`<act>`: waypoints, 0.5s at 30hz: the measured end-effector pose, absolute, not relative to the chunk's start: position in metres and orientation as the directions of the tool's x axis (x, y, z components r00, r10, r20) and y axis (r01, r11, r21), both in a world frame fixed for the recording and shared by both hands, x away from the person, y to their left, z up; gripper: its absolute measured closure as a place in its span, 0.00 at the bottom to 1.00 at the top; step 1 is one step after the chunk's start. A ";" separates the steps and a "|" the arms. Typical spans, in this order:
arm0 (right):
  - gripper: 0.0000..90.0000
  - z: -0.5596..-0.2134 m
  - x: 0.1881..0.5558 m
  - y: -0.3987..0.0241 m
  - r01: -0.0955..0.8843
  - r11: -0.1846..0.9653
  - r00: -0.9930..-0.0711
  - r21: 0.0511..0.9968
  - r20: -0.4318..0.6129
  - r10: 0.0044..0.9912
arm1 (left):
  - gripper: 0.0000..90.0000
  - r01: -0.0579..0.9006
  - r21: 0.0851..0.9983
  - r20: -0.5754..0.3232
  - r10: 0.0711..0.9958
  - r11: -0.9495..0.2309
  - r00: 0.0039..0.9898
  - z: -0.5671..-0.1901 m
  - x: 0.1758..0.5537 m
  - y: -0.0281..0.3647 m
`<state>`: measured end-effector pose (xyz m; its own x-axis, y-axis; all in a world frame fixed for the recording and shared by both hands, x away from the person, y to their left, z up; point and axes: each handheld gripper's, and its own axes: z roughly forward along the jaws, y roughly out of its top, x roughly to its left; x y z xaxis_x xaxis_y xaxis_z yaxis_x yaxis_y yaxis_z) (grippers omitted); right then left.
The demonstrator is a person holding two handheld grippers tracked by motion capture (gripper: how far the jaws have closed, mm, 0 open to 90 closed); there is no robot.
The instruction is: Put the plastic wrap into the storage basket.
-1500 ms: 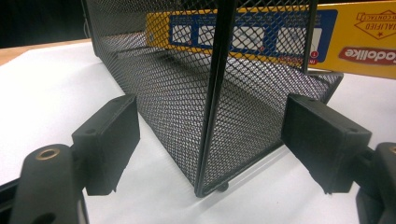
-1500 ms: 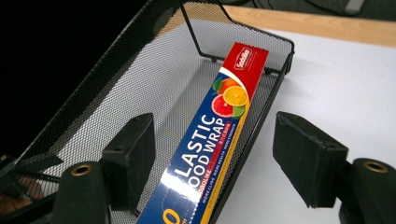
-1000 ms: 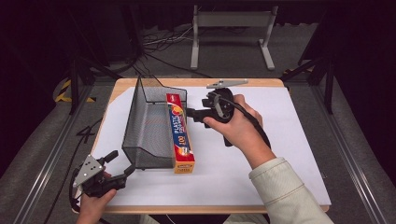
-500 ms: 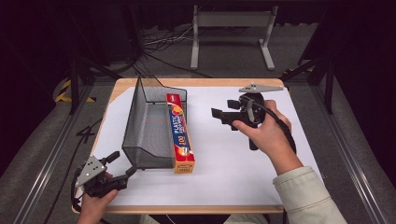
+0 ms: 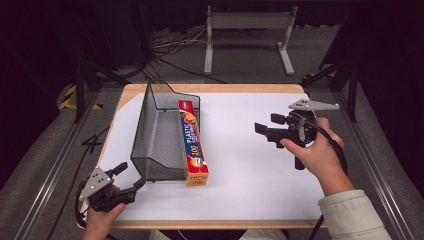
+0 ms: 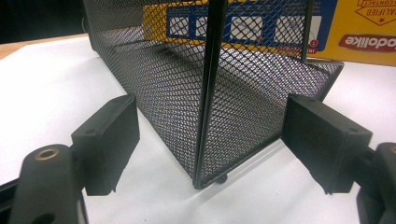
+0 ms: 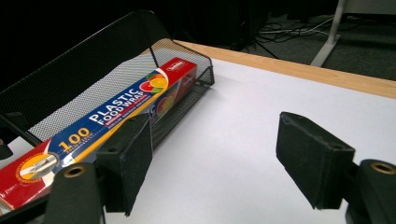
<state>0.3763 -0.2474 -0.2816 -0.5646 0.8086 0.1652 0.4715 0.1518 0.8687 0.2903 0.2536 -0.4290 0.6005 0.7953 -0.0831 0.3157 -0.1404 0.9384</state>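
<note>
Both jaws open, right gripper (image 5: 266, 126) just widening (nothing between), left gripper (image 5: 129, 176) facing mesh basket (image 6: 243, 88) corner

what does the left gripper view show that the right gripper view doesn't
Left gripper view alone: the basket's near corner post, seen close between open tongs, and the box's yellow end behind the mesh. Right gripper view alone: the box's top reading PLASTIC FOOD WRAP, the table's wooden edge and a grey stand leg beyond. Both: the mesh basket, the box in it, the white sheet.
</note>
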 end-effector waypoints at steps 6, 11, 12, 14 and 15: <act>0.31 -0.290 0.371 -0.267 0.452 0.156 -0.562 0.878 0.144 0.815 | 0.22 0.314 0.939 -0.082 0.796 -0.139 0.599 -0.429 0.290 0.254; 0.32 -0.302 0.365 -0.282 0.430 0.159 -0.575 0.889 0.134 0.807 | 0.22 0.311 0.941 -0.085 0.796 -0.134 0.600 -0.429 0.289 0.255; 0.32 -0.305 0.364 -0.284 0.431 0.158 -0.575 0.889 0.136 0.807 | 0.22 0.309 0.942 -0.085 0.794 -0.133 0.602 -0.429 0.290 0.255; 0.32 -0.310 0.361 -0.288 0.428 0.160 -0.573 0.889 0.131 0.809 | 0.22 0.309 0.942 -0.085 0.794 -0.134 0.602 -0.429 0.290 0.255; 0.32 -0.313 0.360 -0.290 0.419 0.162 -0.574 0.893 0.123 0.810 | 0.22 0.310 0.941 -0.085 0.794 -0.134 0.602 -0.429 0.290 0.255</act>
